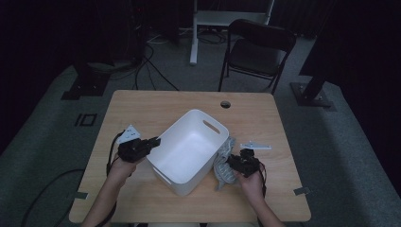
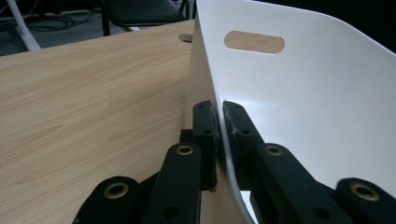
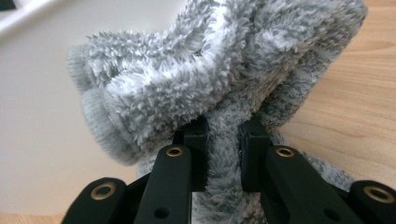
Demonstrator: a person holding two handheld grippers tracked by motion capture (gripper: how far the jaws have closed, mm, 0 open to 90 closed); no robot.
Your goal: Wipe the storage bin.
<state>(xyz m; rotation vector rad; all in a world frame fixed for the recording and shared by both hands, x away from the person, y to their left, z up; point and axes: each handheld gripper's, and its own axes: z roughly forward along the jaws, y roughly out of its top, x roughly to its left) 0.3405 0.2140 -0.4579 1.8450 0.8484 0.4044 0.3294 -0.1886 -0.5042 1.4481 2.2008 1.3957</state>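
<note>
**Bin clamped at its wall, cloth pinched beside it**

High view: one white plastic bin [image 1: 189, 151] with rounded corners and smooth walls stands at the middle of the wooden table [image 1: 156, 106], turned at a slant. A slot handle is cut into its far wall. The left gripper [image 1: 152, 142] meets the bin's left rim. One grey cloth [image 1: 224, 165] lies crumpled on the table against the bin's right side, and the right gripper [image 1: 230, 161] is at it. Two hands come in from the near edge, one per gripper. A round hole sits in the table's far edge. Beyond the table stand one dark folding chair [image 1: 257, 52] and a white stand [image 1: 231, 19], with cables on the grey floor.

Left gripper view: the two black jaws are closed on the bin's thin wall, one pad outside, one inside, both pressing the glossy plastic [image 2: 299, 107]. The slot handle shows far up the wall. The table's pale wood grain [image 2: 84, 93] spreads to the left.

Right gripper view: the jaws pinch a fold of the cloth [image 3: 224, 74], a fluffy, deep-pile grey fabric with a ribbed hem, bunched above the pads. The bin's white wall [image 3: 37, 130] stands at the left, touching the cloth; wood shows at the right.
</note>
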